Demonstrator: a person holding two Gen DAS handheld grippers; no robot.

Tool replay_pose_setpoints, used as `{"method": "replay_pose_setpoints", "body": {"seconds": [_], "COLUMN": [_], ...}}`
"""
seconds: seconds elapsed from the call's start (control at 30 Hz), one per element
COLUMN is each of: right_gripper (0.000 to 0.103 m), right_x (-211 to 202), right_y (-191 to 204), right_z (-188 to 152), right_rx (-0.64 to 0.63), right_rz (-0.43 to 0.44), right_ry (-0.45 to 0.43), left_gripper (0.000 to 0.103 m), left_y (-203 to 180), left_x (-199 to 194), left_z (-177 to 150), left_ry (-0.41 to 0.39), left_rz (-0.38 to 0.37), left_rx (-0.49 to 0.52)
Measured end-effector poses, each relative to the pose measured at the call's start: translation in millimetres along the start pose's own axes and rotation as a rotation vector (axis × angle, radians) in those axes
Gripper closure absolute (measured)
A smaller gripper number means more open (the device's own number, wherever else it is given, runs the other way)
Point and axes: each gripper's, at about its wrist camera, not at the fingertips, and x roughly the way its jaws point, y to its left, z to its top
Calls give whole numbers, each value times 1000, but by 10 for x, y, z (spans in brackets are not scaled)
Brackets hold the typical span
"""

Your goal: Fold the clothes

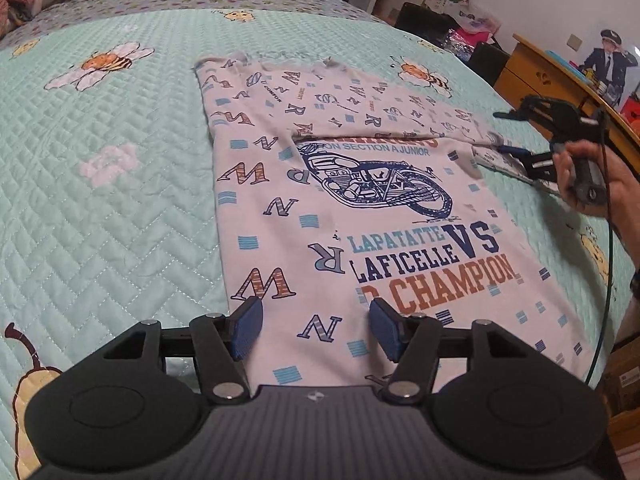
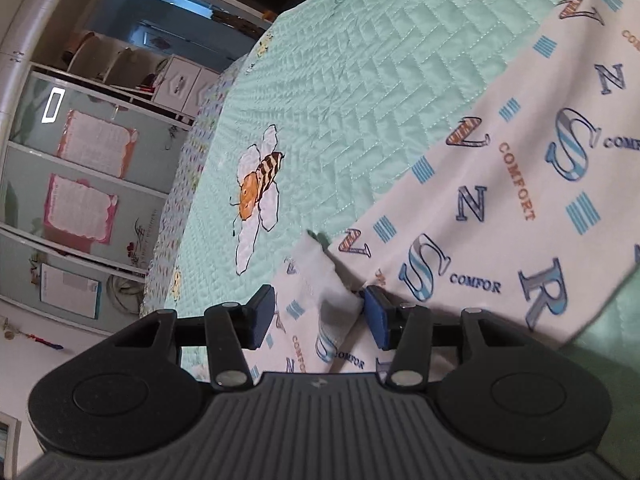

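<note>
The shirt (image 1: 340, 200) lies mid-frame on the bed (image 1: 100, 200). Both claws gape, left (image 1: 316, 320) over the hem, right (image 2: 316, 312) straddling a sleeve: a shallow pinch could slip, undoing the fold.

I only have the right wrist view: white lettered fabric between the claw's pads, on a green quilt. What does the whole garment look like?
Observer: It is a T-shirt lying flat on the quilt, with its far part folded down over the top of a motorcycle print.
Operator: Where is the other claw?
Observer: The left claw hovers open over the shirt's end nearest its camera, with nothing gripped.
Operator: And where on the shirt is my claw?
Observer: The right claw is at the shirt's right edge, level with the fold line, and a hand is holding it.
</note>
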Motion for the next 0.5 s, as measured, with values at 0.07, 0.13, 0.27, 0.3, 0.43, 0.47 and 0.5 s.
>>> {"method": "replay_pose_setpoints", "body": {"seconds": [0.07,0.13,0.27,0.3,0.43,0.47,0.5], "right_gripper": [50,49,51,58,89,89,90], "right_x": [65,126,113,98,33,13,-4], "right_y": [9,19,56,80,143,160,190], "right_z": [32,85,172,168,128,116,102], "right_rx": [-5,-11,-67,-103,-201,-217,-238], "right_rz": [2,7,13,-1,-43,-45,-47], "right_ry": [22,48,105,112,112,106,102], "left_gripper": [40,39,39,39,38,38,38], "left_y": [-2,-5,-3,-5,-42,-45,-42], "left_x": [-1,-1,-2,-1,5,2,-5], "left_z": [-4,-8,-14,-15,-15,-13,-10], "left_ry": [-1,-2,-2,-3,3,5,9], "left_rz": [-2,-4,-9,-9,3,5,6], "left_rx": [6,13,18,20,36,36,31]}}
